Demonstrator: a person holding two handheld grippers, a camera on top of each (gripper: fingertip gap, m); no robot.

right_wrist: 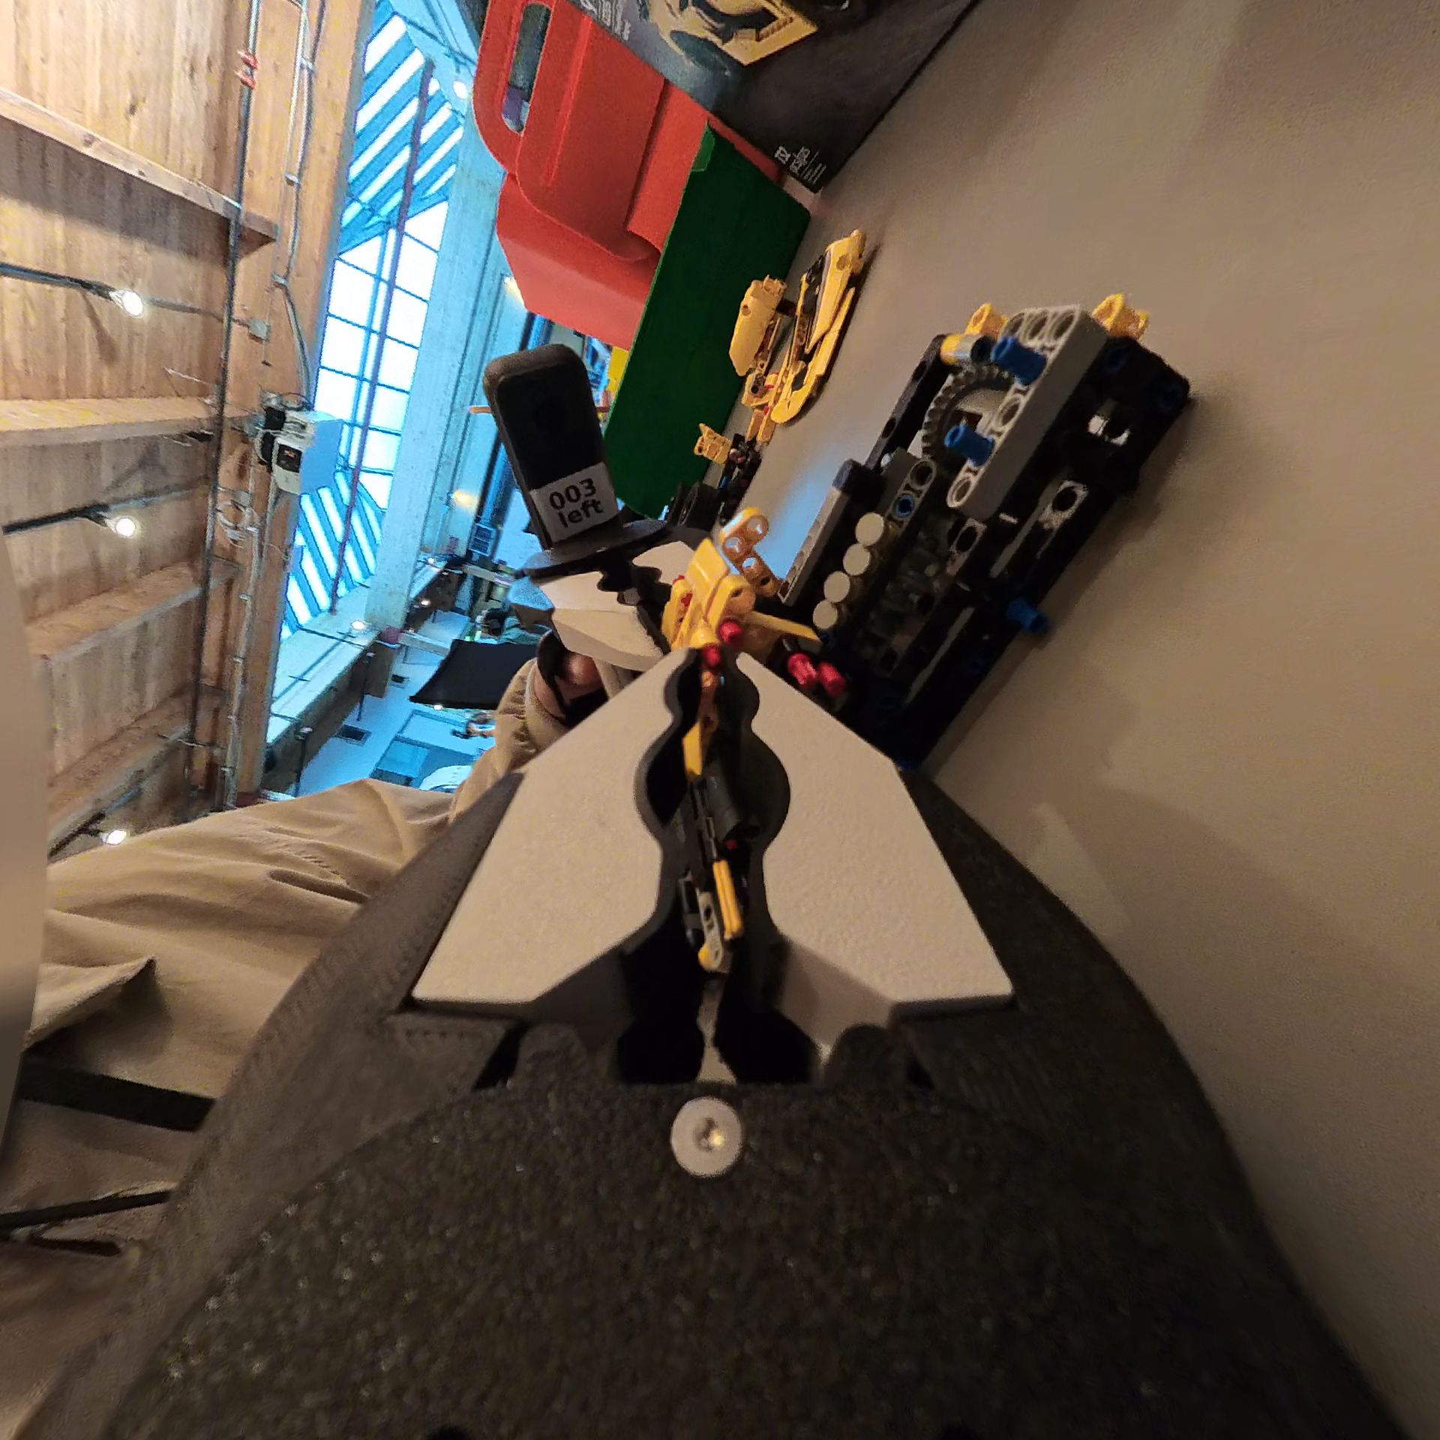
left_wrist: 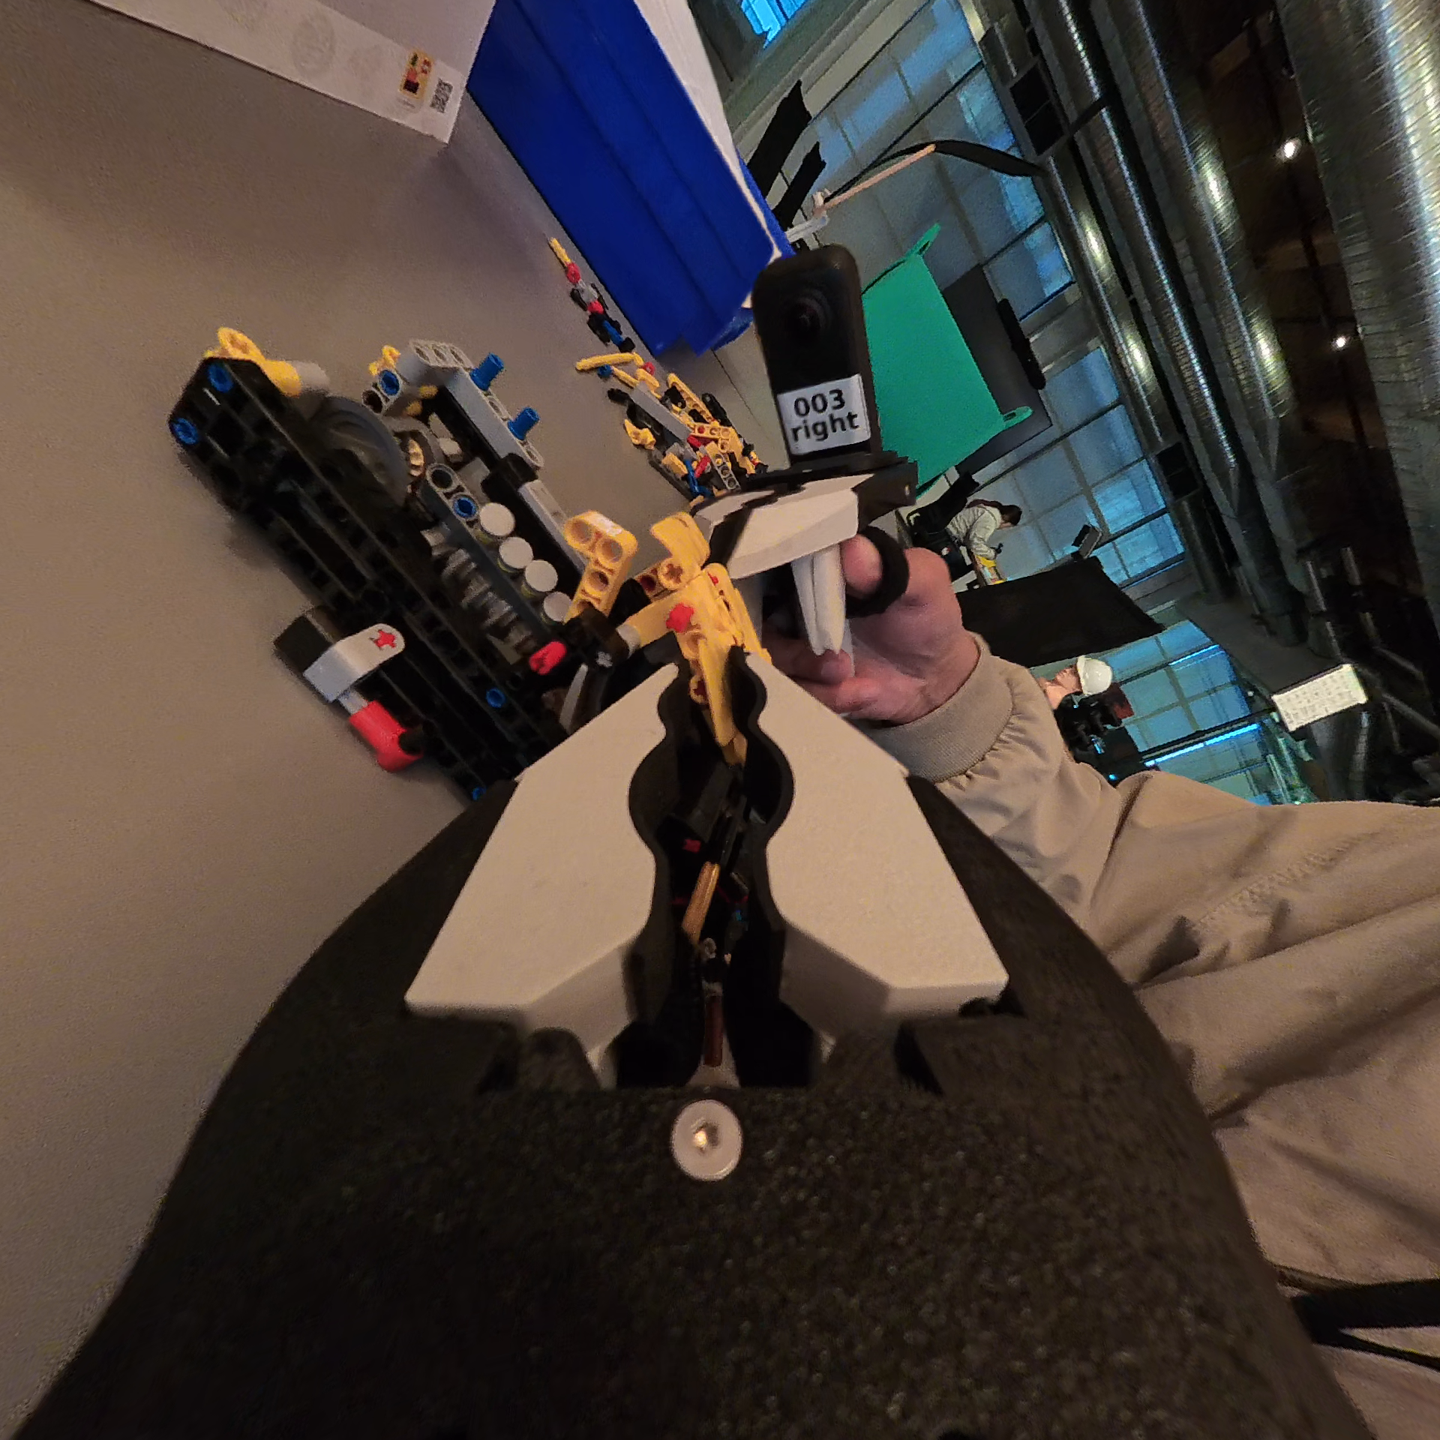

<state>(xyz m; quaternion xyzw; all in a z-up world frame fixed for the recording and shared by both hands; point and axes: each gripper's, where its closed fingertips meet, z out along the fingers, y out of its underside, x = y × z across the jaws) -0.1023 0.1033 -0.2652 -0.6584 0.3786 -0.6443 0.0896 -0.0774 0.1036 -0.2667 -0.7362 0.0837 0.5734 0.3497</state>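
Fingers of both grippers are clamped on one small yellow toy-brick assembly with red pins, held in the air between them just above the tabletop. In the left wrist view, the left gripper [left_wrist: 713, 686] has its two grey wedge-shaped fingers [left_wrist: 577, 865] pressed together on the small yellow toy-brick assembly with red pins [left_wrist: 693, 615], which runs down the channel between them and sticks out past the tips. At far left of that view, the grey tabletop [left_wrist: 195, 257] carries a large black beam-frame model with grey beams, blue pins and a black tyre [left_wrist: 374, 499], lying just beyond the held assembly. Farther back is a scatter of loose yellow, red and black brick parts [left_wrist: 678, 428], then a blue plastic bin [left_wrist: 623, 171]. To the right, the right gripper [left_wrist: 748, 545] meets the assembly from the far side, gripped by a bare hand [left_wrist: 896, 639] in a beige sleeve [left_wrist: 1169, 857]. In the right wrist view, the left gripper [right_wrist: 662, 615] appears at left of centre, closed on the far end of the assembly [right_wrist: 721, 600]. The right gripper [right_wrist: 713, 686] pinches the near end, a yellow strip lying in its channel. Behind stand a red plastic bin [right_wrist: 577, 202] and a green plastic bin [right_wrist: 701, 327], then yellow curved body panels [right_wrist: 802, 335], and the black frame model [right_wrist: 1013, 499] at right.
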